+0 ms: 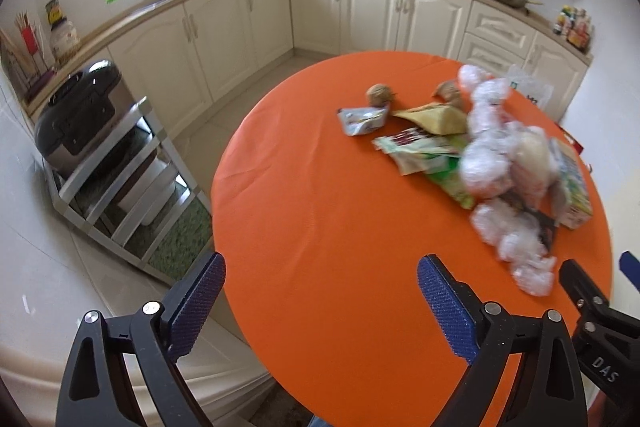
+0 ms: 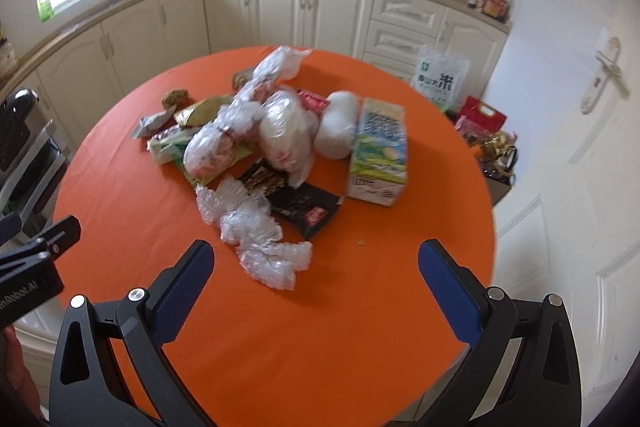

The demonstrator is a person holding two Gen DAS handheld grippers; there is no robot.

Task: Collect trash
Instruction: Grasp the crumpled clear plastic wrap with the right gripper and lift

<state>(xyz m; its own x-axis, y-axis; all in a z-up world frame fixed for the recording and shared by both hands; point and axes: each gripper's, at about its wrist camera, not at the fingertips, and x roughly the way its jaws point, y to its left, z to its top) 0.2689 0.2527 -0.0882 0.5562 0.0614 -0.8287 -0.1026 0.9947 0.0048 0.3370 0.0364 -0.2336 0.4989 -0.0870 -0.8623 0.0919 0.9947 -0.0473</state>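
Both tools, left tool (image 1: 320, 291) and right tool (image 2: 316, 279), are held wide open and empty; the clear plastic (image 2: 260, 239), perhaps crinkly wrap, at twelve o'clock on the worktop (image 2: 320, 327) should be pinched first.

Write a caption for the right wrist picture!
Open right tool above crinkled clear plastic on the orange table.

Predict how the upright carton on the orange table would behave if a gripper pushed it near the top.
The carton stands on a narrow base and is taller than wide, so it would probably tip rather than slide. Its flat printed sides look stiff, likely easy to grip. Whether it is full cannot be told, so its weight is uncertain.
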